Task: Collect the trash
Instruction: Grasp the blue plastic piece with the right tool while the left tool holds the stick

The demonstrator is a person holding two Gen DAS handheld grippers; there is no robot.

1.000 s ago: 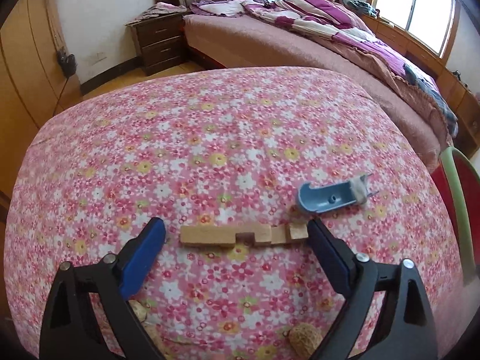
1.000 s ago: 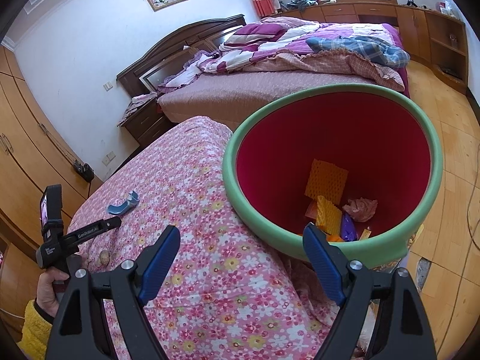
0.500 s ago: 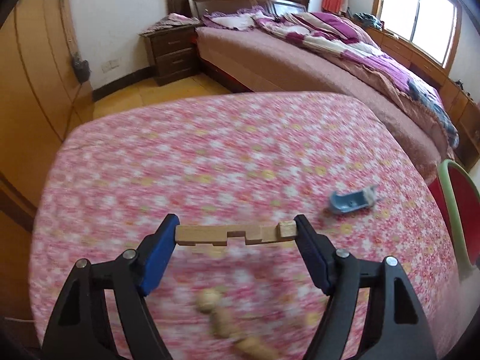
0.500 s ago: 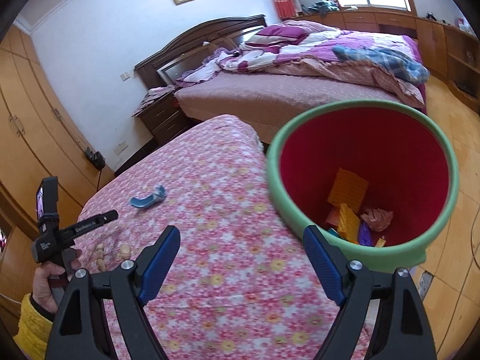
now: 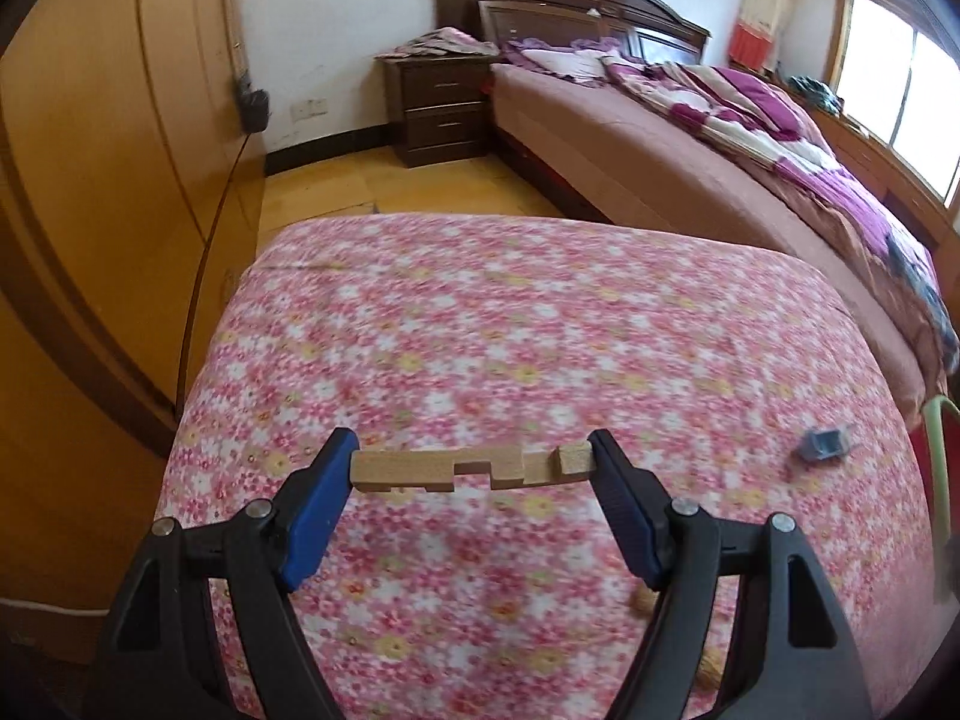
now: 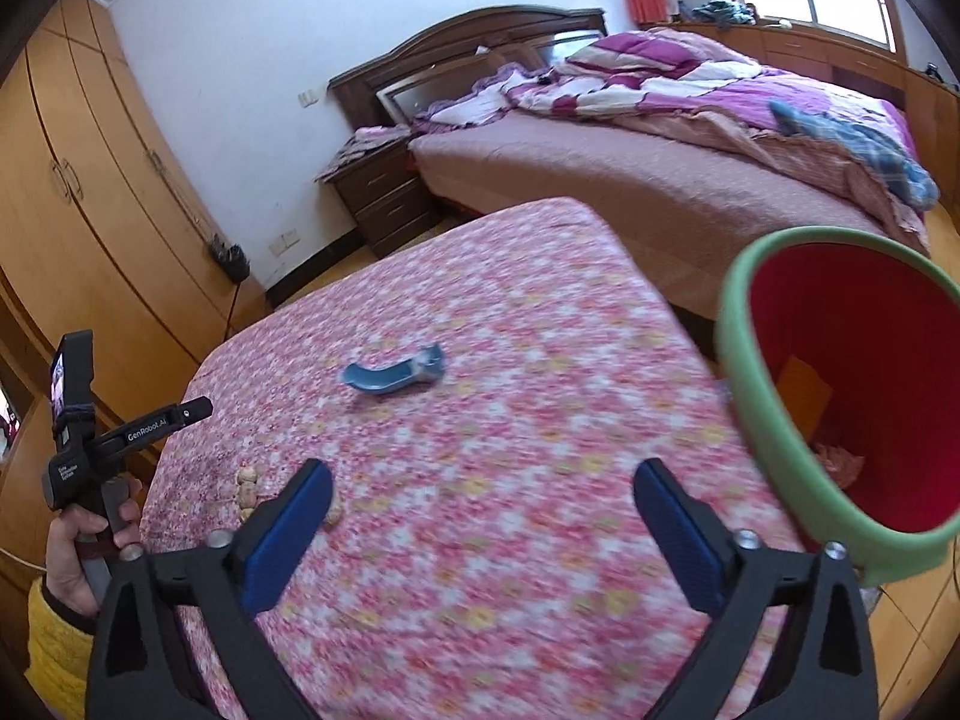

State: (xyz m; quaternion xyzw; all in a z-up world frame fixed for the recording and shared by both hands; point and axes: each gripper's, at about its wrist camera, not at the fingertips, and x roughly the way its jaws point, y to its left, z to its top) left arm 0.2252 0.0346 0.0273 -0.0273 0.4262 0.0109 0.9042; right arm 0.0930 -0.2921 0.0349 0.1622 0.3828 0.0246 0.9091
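Note:
My left gripper (image 5: 471,468) is shut on a notched wooden strip (image 5: 474,469), held end to end between the blue pads and lifted above the pink floral table cover (image 5: 540,330). A blue plastic piece (image 5: 825,443) lies on the cover to the right, and shows in the right wrist view as a curved blue plastic piece (image 6: 396,373). My right gripper (image 6: 483,492) hangs over the cover with its jaws opening and nothing between them. The green-rimmed red bin (image 6: 762,396) stands at the table's right edge with paper scraps inside. Peanut shells (image 6: 247,489) lie near the left finger.
A person's hand (image 6: 75,546) in a yellow sleeve holds the left gripper's handle at the left. A large bed (image 6: 660,180) with a purple quilt stands behind the table, a dark nightstand (image 5: 441,111) beside it. Wooden wardrobes (image 6: 90,180) line the left wall.
The left gripper closed on the wooden strip and lifted it off the cover, drawing back. The right gripper swung left from above the bin to over the table and spread its jaws wider.

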